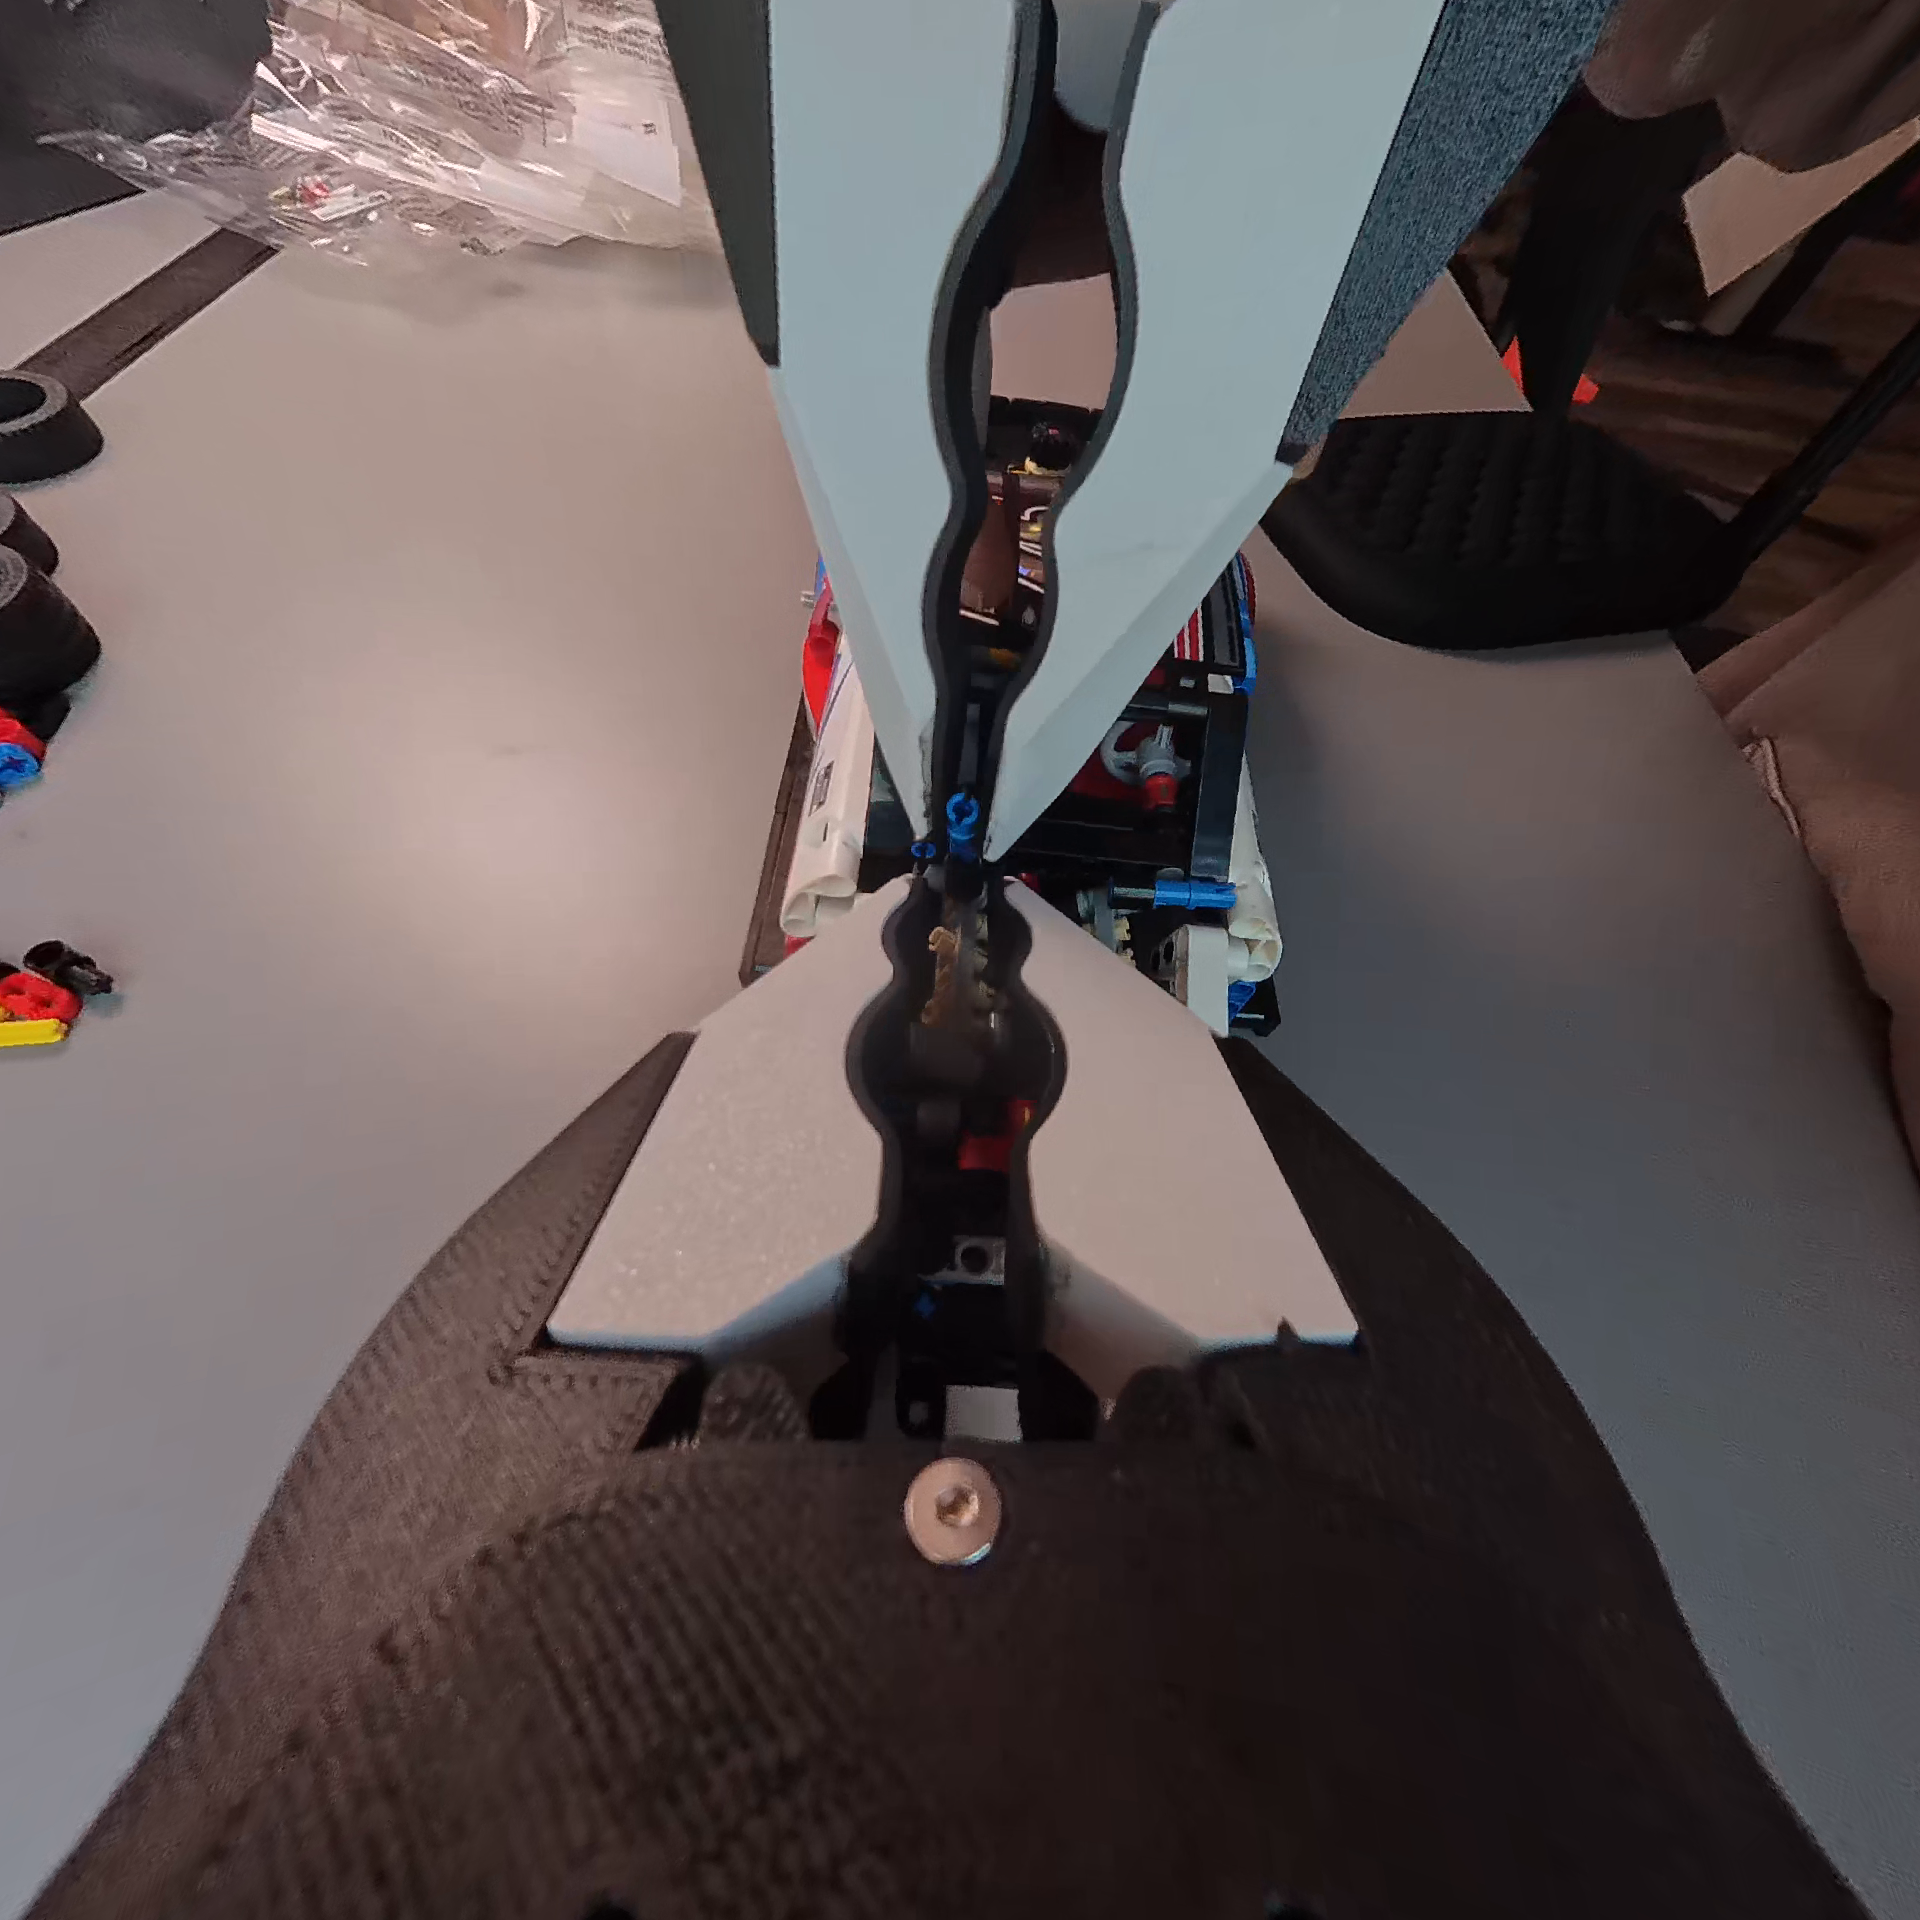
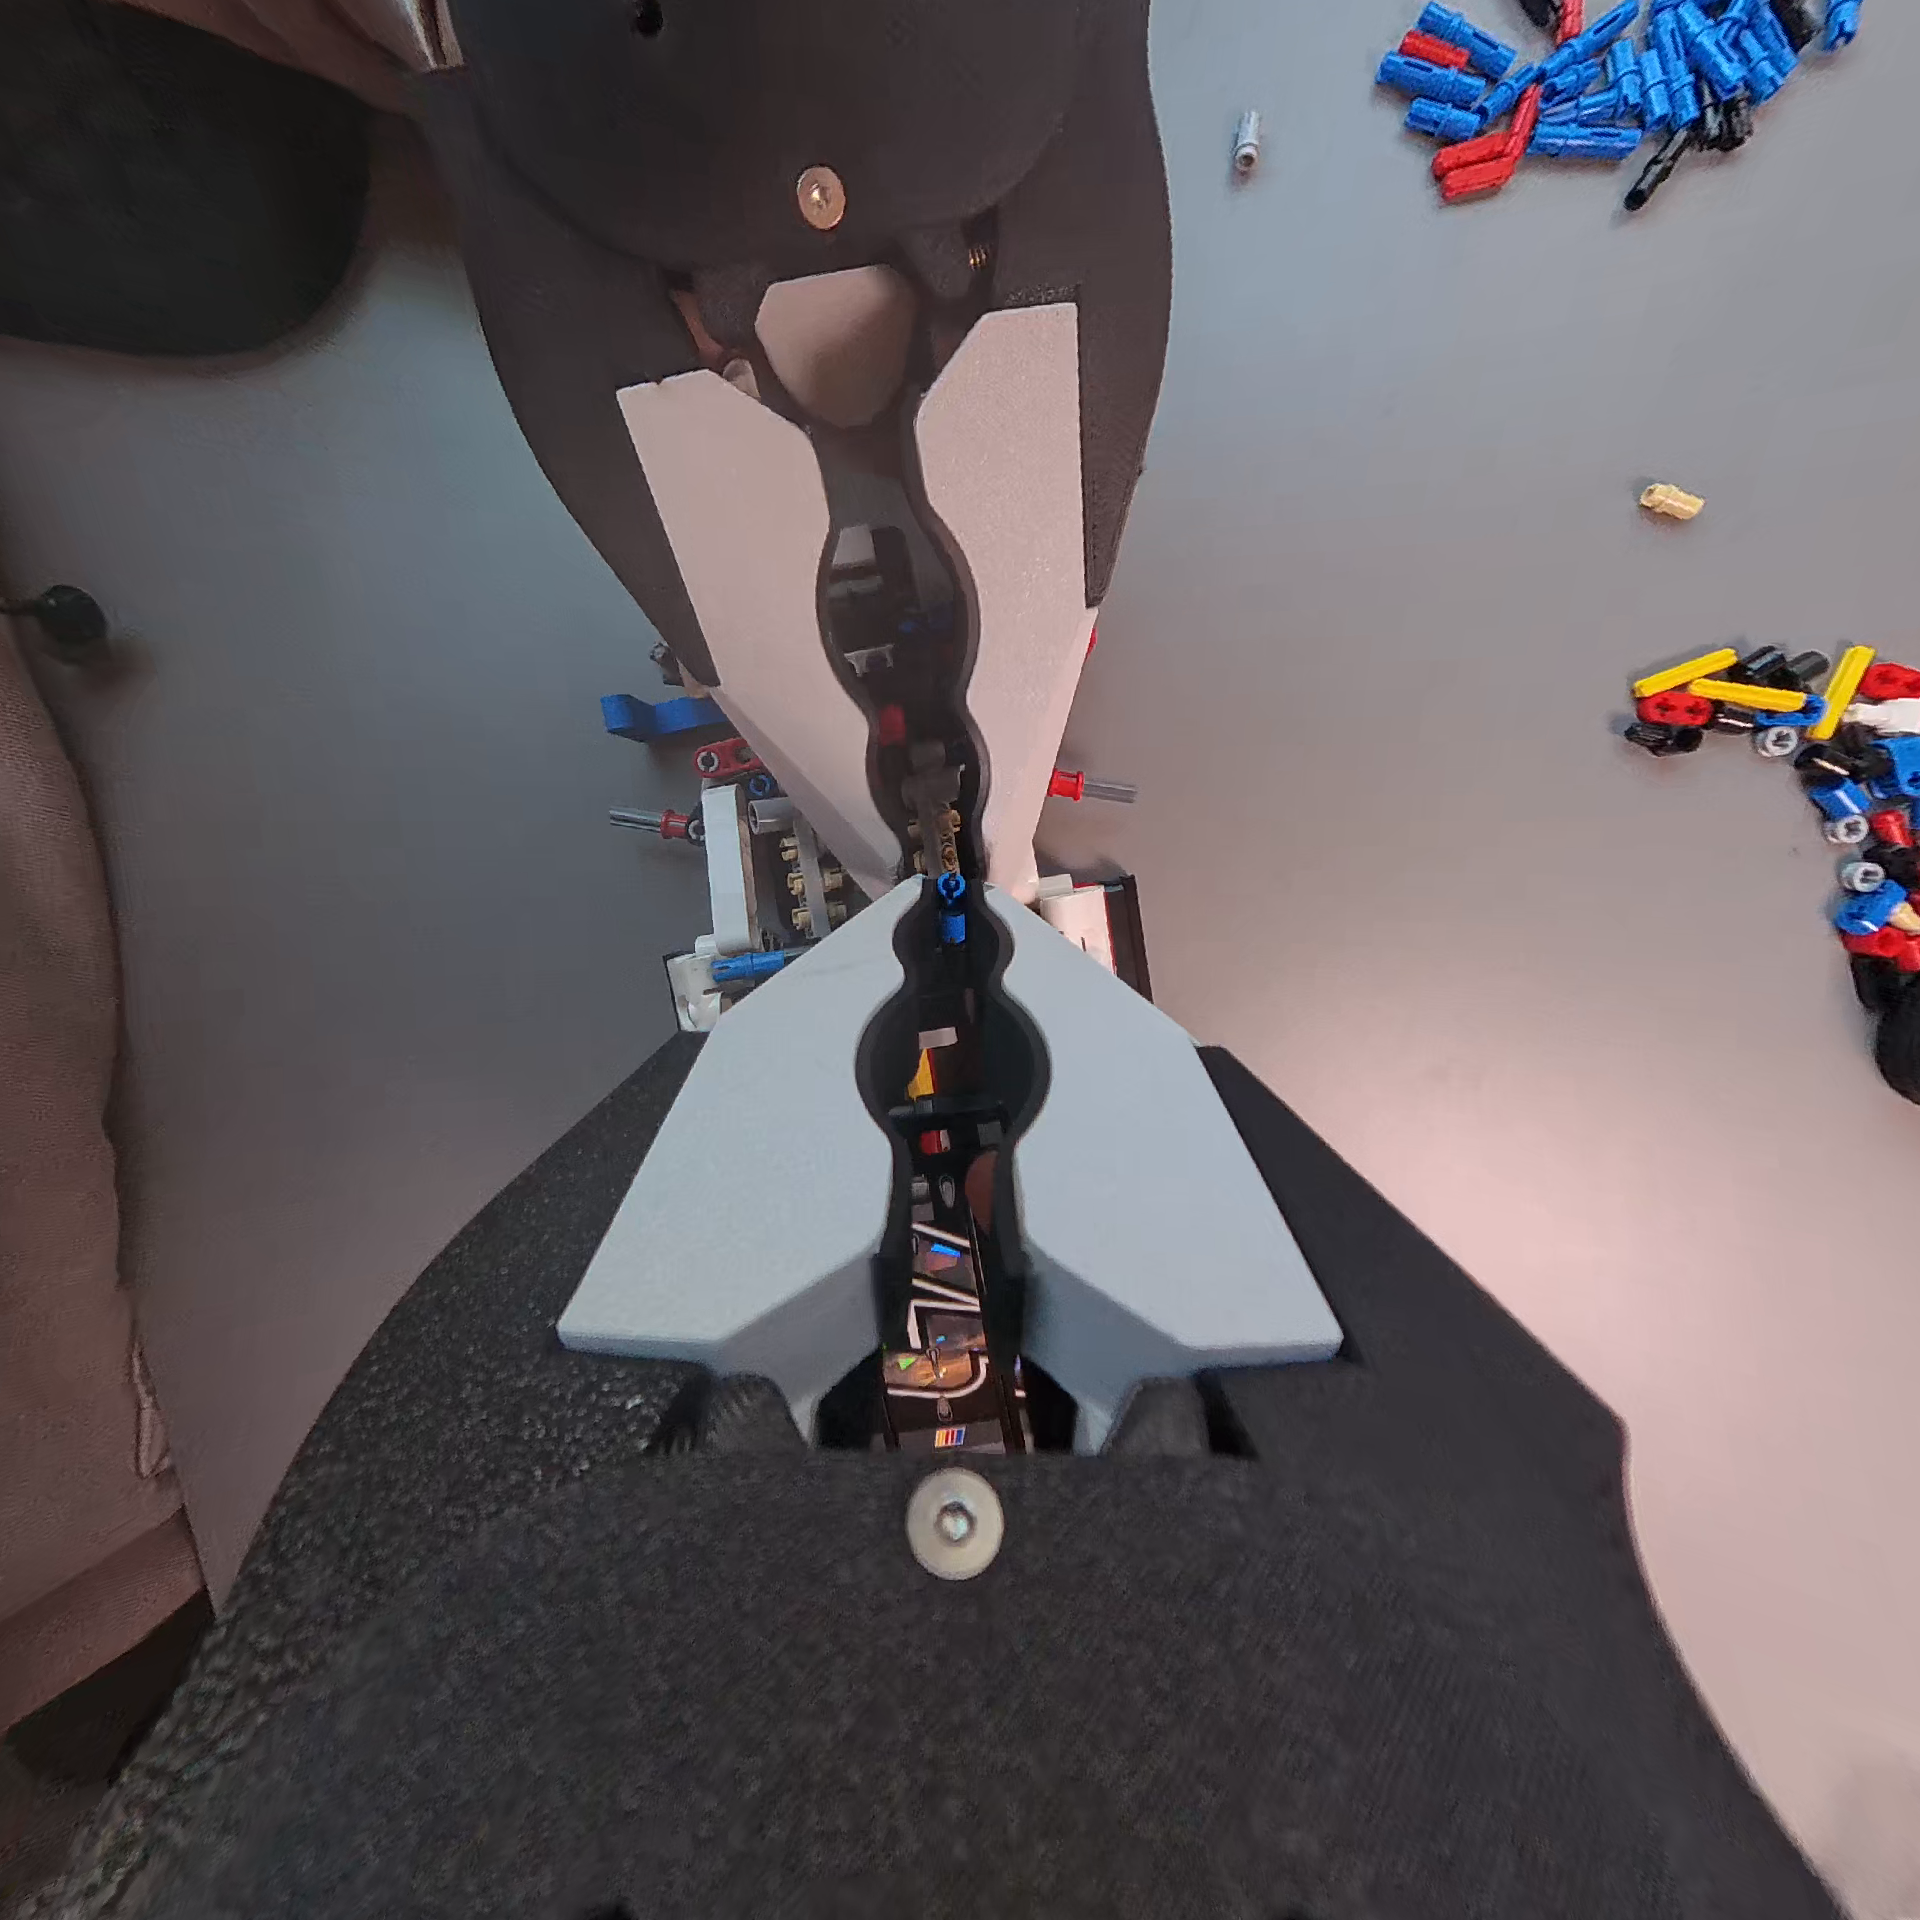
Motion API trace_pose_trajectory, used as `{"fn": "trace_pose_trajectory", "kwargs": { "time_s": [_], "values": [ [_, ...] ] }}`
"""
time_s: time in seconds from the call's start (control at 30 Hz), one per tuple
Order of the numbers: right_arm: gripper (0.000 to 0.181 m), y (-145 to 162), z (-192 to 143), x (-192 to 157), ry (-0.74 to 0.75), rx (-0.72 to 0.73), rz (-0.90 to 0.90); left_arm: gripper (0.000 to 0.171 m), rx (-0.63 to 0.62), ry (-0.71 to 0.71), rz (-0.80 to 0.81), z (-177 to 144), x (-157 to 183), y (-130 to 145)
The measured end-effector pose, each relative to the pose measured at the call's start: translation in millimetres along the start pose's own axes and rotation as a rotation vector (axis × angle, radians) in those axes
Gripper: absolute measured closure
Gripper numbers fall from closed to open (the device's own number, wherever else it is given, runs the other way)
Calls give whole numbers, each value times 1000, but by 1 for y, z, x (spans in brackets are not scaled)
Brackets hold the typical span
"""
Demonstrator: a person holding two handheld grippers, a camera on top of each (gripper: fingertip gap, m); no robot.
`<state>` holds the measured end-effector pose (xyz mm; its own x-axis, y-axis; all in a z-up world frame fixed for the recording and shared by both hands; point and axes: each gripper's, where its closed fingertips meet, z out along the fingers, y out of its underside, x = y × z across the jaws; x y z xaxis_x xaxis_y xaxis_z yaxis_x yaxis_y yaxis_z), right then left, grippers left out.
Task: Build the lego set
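A partly built lego car (image 1: 1205, 727) of black frame, white panels and red and blue parts lies on the grey table, also in the right wrist view (image 2: 727, 862). My two grippers meet tip to tip above it. My right gripper (image 2: 951, 894), with pale blue-grey fingers, is shut on a small blue pin (image 2: 951, 914); it enters the left wrist view from the top (image 1: 956, 847), the blue pin (image 1: 961, 816) at its tips. My left gripper (image 1: 958, 883), with white pads, is closed on the car's dark middle, where a tan part (image 1: 945, 956) shows between its jaws.
Clear plastic bags (image 1: 436, 135) lie far left, black tyres (image 1: 31, 623) and loose pieces (image 1: 42, 997) at the left edge. A pile of blue pins (image 2: 1610, 83) and a mixed pile (image 2: 1818, 748) lie right. A black chair (image 1: 1507, 520) stands beyond the table. Left and right tips are no more than a few centimetres apart.
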<state>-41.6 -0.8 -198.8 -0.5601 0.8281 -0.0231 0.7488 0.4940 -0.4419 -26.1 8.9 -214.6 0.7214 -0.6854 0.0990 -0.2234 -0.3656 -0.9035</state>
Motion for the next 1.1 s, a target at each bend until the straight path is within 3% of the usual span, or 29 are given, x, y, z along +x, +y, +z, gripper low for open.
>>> {"fn": "trace_pose_trajectory", "kwargs": {
  "time_s": [0.23, 0.57, 0.9, 1.1],
  "values": [
    [180, 4, -22, 6, -12, 118, 40, 155, -18, -18, 11, 2, 2, -2],
    [180, 8, -34, 3, -81, 356, 108, 163, -43, -8, -27, 6, 3, -3],
    [180, 5, -18, 0, -15, 243, -67, 166, -36, -57, -7, 6, 1, -4],
    [180, 1, -9, 0, -32, 165, -77, 166, -14, -45, -19, 5, 4, -3]
  ]
}}
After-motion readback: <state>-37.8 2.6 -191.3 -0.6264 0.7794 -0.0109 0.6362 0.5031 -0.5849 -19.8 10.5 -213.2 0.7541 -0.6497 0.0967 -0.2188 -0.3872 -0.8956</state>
